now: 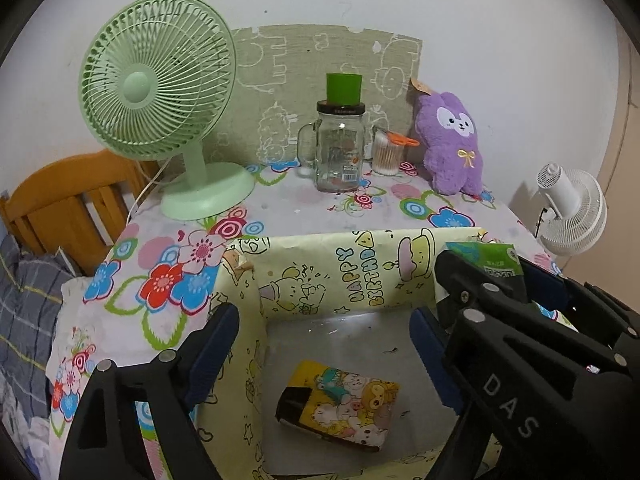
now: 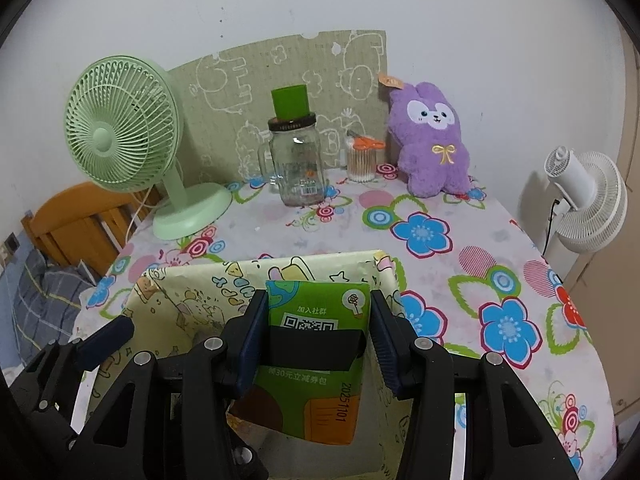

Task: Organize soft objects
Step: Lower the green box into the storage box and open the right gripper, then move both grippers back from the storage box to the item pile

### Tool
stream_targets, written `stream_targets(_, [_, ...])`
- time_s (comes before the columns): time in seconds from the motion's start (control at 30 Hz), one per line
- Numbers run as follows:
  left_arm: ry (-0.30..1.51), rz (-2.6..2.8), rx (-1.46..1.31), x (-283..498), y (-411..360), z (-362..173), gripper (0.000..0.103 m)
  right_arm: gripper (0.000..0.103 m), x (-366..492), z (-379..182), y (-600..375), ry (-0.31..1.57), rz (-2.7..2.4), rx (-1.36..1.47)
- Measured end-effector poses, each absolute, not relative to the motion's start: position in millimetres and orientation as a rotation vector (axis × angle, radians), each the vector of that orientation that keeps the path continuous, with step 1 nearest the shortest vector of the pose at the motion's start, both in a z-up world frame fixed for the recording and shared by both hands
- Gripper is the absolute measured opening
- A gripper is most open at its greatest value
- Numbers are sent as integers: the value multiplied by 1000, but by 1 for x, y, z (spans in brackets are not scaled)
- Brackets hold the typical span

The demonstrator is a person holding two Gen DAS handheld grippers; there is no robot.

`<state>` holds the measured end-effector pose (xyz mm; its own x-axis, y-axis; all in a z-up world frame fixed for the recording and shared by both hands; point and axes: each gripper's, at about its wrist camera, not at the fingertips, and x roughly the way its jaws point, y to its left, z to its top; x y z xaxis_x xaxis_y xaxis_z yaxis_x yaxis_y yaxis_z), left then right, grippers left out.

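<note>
Right tool (image 2: pixel 318 344) grips our green pack (image 2: pixel 316 360) over the box (image 2: pixel 180 300), left tool (image 1: pixel 324 344) at nine o'clock gaping empty above a yellow pack (image 1: pixel 340 404).

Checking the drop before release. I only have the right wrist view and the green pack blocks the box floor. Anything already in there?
Observer: Yes. One yellow cartoon-print tissue pack lies flat on the floor of the box, toward the near side.
Operator: Left gripper holding it?
Observer: No. The left gripper is open above it, with its pads clear of the pack.
Operator: Room for mine?
Observer: The floor behind the yellow pack, toward the far wall, is bare. The green pack in the right gripper sits by the box's right wall.
</note>
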<state>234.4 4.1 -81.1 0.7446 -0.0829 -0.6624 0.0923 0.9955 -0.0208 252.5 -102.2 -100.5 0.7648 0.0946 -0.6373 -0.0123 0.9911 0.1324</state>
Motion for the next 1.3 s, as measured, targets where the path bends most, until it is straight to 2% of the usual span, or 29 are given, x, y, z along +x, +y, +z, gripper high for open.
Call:
stream_targets(0.13, [723,-112,8,238,5,-81,89,56,257,-100,-101,696,64,124])
stream_targets(0.2, [725,-118,7,240,5,-81,90,65,258,-100,-100,698,73,116])
stream_targets(0.27, [728,-135,4,239,4,-80,97,85,258,-98,-97,687,76,106])
stream_targets(0.37, [712,-135,8,235,2,-76,101,92,254,-92,-96,665,72,94])
stream_targets(0.6, [681,-112,24,224,-1,-65,103,94,244,-81,-97,648,71,85])
stream_targets(0.77, [665,-92,31,212,-3,-56,103,100,233,-74,-99,637,70,90])
stream_targets(1.3, [580,-91,37,164,-9,-29,103,100,184,-43,-105,571,78,74])
